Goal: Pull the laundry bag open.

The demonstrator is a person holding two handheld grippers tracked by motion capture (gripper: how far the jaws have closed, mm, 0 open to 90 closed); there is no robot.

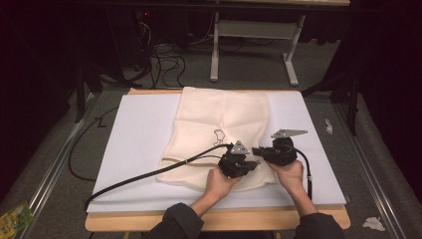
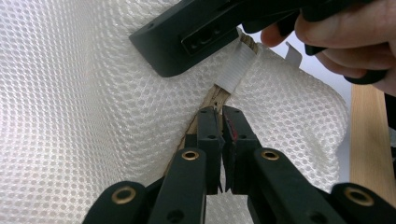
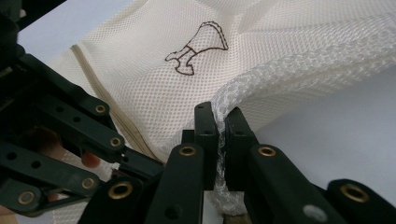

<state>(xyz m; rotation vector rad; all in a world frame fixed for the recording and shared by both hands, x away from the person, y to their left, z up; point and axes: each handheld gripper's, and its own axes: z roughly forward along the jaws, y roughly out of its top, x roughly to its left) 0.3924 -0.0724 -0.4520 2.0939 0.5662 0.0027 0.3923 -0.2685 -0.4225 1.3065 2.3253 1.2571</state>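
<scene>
Between my left gripper's (image 2: 222, 116) fingers (image 2: 208, 135) I have the tan zipper edge of the mesh laundry bag (image 1: 219, 134) clamped; my right gripper's (image 3: 220, 116) fingers (image 3: 238, 135) are clenched on a bunched fold of its mesh. Both grips sit close together at the bag's near edge, which lies flat on the white-covered counter (image 1: 139, 144). I judge it light, limp and stretchy; seams hold better than open mesh, which could snag.

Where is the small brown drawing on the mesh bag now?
In the high view the brown drawing sits near the middle of the mesh bag, just beyond the left gripper.
</scene>
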